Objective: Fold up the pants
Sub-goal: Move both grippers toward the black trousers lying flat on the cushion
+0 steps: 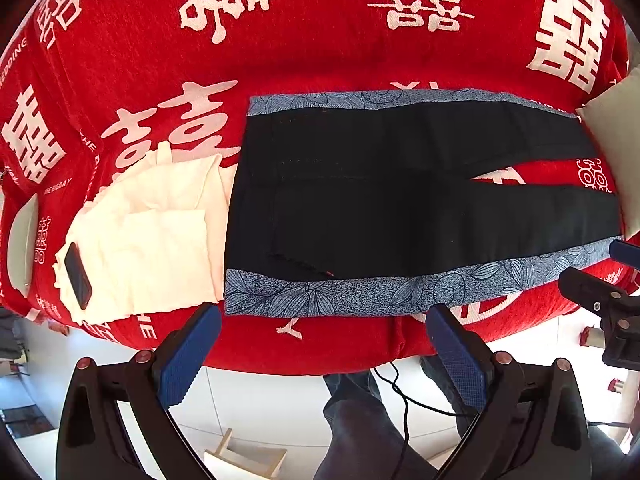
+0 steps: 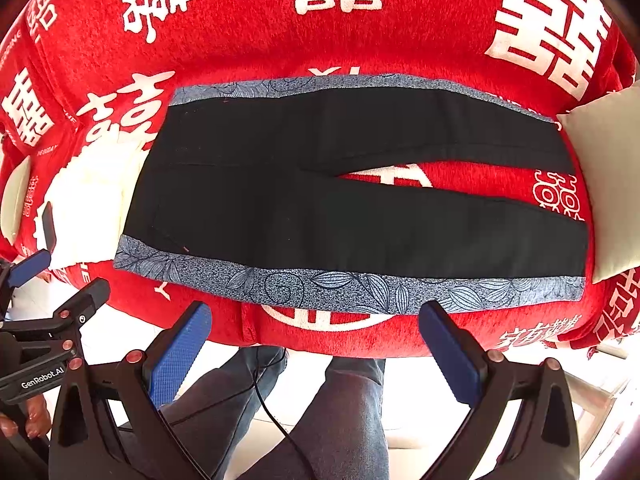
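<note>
left wrist: pants (image 1: 400,200) flat, unfolded, on red blanket (image 1: 320,40).

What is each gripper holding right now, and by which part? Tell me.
Nothing is held. The left gripper and right gripper are both open, short of the near edge of the pants, which lie flat on the red cover.

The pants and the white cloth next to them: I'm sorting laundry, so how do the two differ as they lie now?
The pants are black with blue floral side stripes; the white cloth is plain cream. The pants lie spread flat, legs apart in a V; the cloth is rumpled and loosely layered. A dark phone rests on the cloth; nothing rests on the pants. Both lie on the red cover, the pants' waist overlapping the cloth's edge.
</note>
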{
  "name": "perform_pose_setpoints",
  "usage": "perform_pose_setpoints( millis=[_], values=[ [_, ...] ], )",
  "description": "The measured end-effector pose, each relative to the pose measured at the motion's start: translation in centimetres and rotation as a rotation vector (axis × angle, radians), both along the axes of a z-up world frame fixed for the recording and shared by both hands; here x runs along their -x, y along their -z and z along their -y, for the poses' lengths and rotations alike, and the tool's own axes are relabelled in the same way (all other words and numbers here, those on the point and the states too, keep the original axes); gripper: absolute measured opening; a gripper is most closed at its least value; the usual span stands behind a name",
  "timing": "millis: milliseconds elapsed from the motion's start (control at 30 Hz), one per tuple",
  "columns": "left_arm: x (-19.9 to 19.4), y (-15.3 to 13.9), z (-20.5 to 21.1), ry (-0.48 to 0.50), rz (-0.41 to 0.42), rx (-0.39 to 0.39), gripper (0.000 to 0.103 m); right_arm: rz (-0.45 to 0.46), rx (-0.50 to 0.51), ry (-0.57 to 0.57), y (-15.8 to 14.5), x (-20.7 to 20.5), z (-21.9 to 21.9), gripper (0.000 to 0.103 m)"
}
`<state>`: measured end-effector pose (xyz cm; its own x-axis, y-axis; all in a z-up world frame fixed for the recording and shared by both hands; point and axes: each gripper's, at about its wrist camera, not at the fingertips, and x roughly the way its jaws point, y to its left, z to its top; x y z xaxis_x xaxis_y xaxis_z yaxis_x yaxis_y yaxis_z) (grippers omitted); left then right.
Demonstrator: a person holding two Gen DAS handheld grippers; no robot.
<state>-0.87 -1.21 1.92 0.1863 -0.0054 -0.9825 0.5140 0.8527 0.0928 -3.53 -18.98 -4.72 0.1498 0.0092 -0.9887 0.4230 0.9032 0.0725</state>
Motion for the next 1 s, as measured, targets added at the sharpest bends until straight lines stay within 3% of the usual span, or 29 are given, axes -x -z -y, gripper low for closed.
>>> perform_pose_setpoints(
  millis=[1000],
  values=[
    [0.4,-1.1,0.7,0.0,0.077,-0.052,0.103,0.045,-0.02,-0.009,-0.7,0.0,0.7,0.103]
  ],
)
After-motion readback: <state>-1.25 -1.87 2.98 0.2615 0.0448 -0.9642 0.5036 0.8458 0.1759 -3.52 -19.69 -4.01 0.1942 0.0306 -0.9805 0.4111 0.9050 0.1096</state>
